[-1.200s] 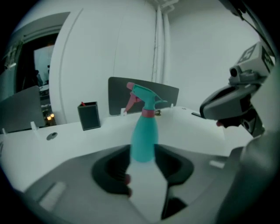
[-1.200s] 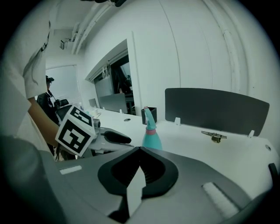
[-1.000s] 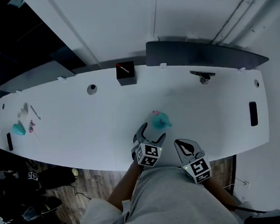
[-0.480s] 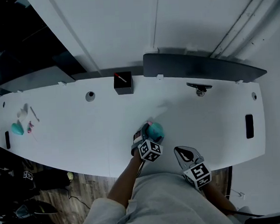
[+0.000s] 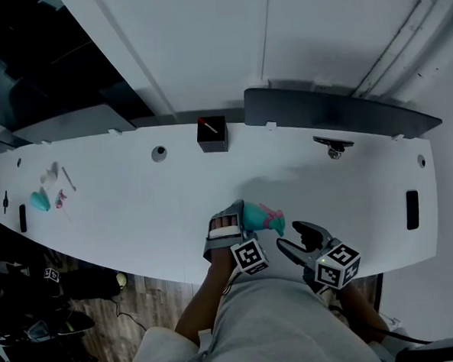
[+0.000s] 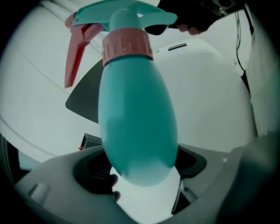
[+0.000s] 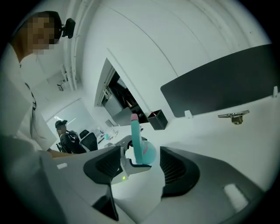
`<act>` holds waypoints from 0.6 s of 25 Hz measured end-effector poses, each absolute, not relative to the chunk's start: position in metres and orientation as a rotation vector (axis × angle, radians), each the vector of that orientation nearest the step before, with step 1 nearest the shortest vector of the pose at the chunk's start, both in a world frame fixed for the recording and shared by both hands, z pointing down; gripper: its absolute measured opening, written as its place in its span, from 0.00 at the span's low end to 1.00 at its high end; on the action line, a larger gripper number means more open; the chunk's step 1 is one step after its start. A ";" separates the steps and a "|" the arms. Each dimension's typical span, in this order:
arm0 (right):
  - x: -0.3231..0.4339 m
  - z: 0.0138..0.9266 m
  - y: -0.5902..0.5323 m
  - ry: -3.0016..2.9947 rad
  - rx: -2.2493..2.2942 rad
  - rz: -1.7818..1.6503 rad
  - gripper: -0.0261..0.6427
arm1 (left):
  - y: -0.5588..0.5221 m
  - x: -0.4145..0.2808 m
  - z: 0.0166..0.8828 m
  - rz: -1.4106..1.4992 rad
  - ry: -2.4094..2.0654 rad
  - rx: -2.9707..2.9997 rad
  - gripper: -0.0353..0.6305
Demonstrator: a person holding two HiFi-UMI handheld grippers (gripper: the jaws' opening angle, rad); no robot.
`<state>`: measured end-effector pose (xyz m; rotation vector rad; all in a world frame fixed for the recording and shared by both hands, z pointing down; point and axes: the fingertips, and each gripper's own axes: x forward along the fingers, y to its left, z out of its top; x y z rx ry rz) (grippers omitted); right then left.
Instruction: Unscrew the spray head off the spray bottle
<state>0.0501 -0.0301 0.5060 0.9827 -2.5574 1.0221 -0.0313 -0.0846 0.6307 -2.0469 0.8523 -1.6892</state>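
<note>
The teal spray bottle [image 5: 256, 215] is off the white table [image 5: 136, 212], lying sideways in my left gripper [image 5: 240, 218], which is shut on its lower body. Its pink spray head [image 5: 275, 219] points right. In the left gripper view the bottle [image 6: 135, 118] fills the jaws, with the pink collar [image 6: 127, 43] and red trigger [image 6: 75, 52] at the far end. My right gripper [image 5: 297, 241] sits just right of the spray head. Its jaws have just been opening, with nothing between them. In the right gripper view [image 7: 142, 168] the bottle [image 7: 141, 142] shows beyond them.
A black box [image 5: 212, 134] and a dark panel [image 5: 337, 108] stand along the table's back edge, with a metal fitting [image 5: 331, 145] nearby. Small teal and pink items [image 5: 40, 199] lie at far left, a black slab [image 5: 412, 209] at far right. A seated person [image 7: 65, 135] is in the background.
The left gripper closed round the standing bottle, lifted it and tipped it sideways with the head to the right. The right gripper opened from shut and moved up toward the spray head.
</note>
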 end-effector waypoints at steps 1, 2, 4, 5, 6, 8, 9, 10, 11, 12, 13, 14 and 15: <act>0.046 0.506 -0.034 -2.562 0.979 1.035 0.45 | -0.083 -0.033 0.625 -1.698 0.838 -2.011 0.68; 0.042 0.507 -0.037 -2.563 0.964 1.052 0.44 | -0.081 -0.033 0.620 -1.703 0.827 -1.986 0.68; 0.032 0.509 -0.038 -2.561 0.912 1.083 0.44 | -0.076 -0.031 0.614 -1.706 0.815 -1.962 0.68; 0.027 0.510 -0.037 -2.559 0.889 1.090 0.44 | -0.074 -0.030 0.613 -1.709 0.809 -1.950 0.68; 0.023 0.511 -0.036 -2.556 0.877 1.087 0.42 | -0.072 -0.030 0.612 -1.712 0.800 -1.929 0.68; 0.021 0.514 -0.037 -2.537 0.886 1.044 0.28 | -0.069 -0.028 0.610 -1.708 0.791 -1.919 0.68; 0.022 0.516 -0.036 -2.524 0.893 1.012 0.24 | -0.067 -0.026 0.609 -1.700 0.795 -1.939 0.68; 0.022 0.517 -0.035 -2.513 0.893 0.982 0.24 | -0.065 -0.025 0.609 -1.694 0.796 -1.948 0.68; 0.022 0.518 -0.034 -2.503 0.884 0.952 0.24 | -0.064 -0.025 0.608 -1.694 0.791 -1.937 0.68; 0.021 0.518 -0.031 -2.492 0.870 0.913 0.24 | -0.063 -0.026 0.608 -1.695 0.784 -1.929 0.68; 0.020 0.518 -0.029 -2.480 0.850 0.854 0.23 | -0.061 -0.026 0.608 -1.693 0.779 -1.940 0.68; 0.020 0.519 -0.027 -2.467 0.825 0.772 0.23 | -0.058 -0.025 0.609 -1.692 0.770 -1.954 0.68; 0.019 0.518 -0.024 -2.456 0.792 0.673 0.23 | -0.055 -0.026 0.610 -1.699 0.751 -1.951 0.68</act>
